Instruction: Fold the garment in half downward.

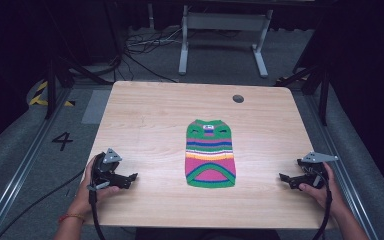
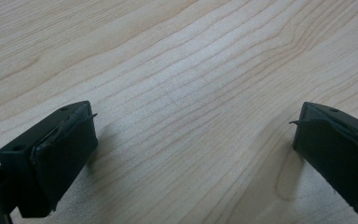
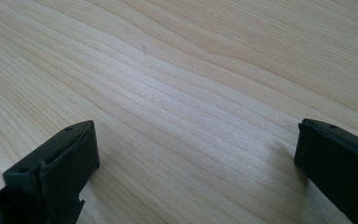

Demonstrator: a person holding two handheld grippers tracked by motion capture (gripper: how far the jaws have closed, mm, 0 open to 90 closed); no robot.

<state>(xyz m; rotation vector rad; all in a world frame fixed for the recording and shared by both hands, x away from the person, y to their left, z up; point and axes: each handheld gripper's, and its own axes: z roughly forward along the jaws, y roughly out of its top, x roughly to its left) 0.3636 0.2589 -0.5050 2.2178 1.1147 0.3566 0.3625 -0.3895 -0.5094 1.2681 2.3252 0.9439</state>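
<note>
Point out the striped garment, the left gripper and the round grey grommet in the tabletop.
striped garment (image 1: 210, 154): high view, middle stripes.
left gripper (image 1: 130, 177): high view, between its fingertips.
grommet (image 1: 238, 98): high view, its centre.

Your left gripper (image 1: 132, 176) and right gripper (image 1: 283, 177) rest on the table (image 1: 145, 125), fingertips pointing inward; the sweater (image 1: 210, 154) lies flat between them, well apart from both

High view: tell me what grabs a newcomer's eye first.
The small striped knitted garment in green, pink, blue and orange lies flat mid-table on the pale wooden table. The left hand-held gripper and right hand-held gripper flank it near the front edge, jaws open, apart from it.
</note>
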